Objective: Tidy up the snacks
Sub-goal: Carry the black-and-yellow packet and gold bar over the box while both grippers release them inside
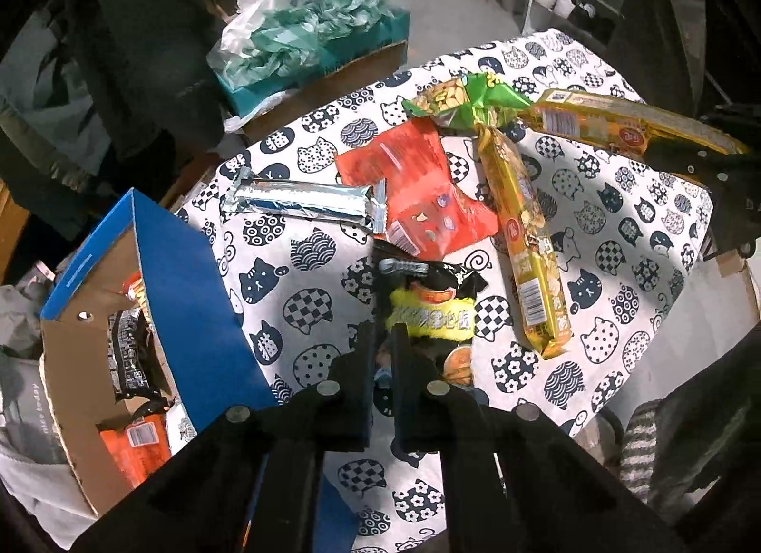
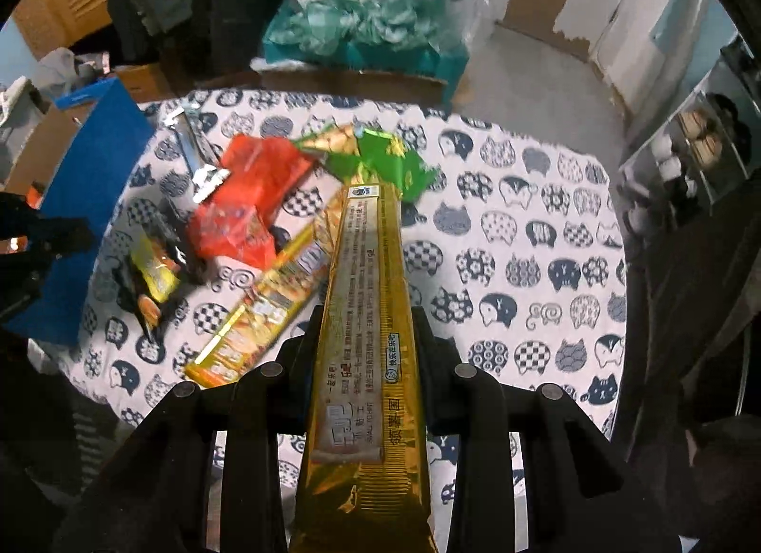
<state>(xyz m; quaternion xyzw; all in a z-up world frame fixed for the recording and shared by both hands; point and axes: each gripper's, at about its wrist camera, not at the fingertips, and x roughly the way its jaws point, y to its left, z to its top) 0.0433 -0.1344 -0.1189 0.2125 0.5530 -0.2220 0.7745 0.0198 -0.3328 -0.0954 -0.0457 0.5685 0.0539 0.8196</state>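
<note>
Above table (image 2: 523, 229) — both grippers steeply down-tilted

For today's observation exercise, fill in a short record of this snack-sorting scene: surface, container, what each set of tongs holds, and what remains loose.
surface: cat-print tablecloth
container: blue cardboard box, at the cloth's edge, snack packets already inside
left tongs: shut on black-and-yellow snack bag
right tongs: shut on long gold biscuit pack
loose on cloth: second gold pack, red packet, silver bar, green nut bag
</note>
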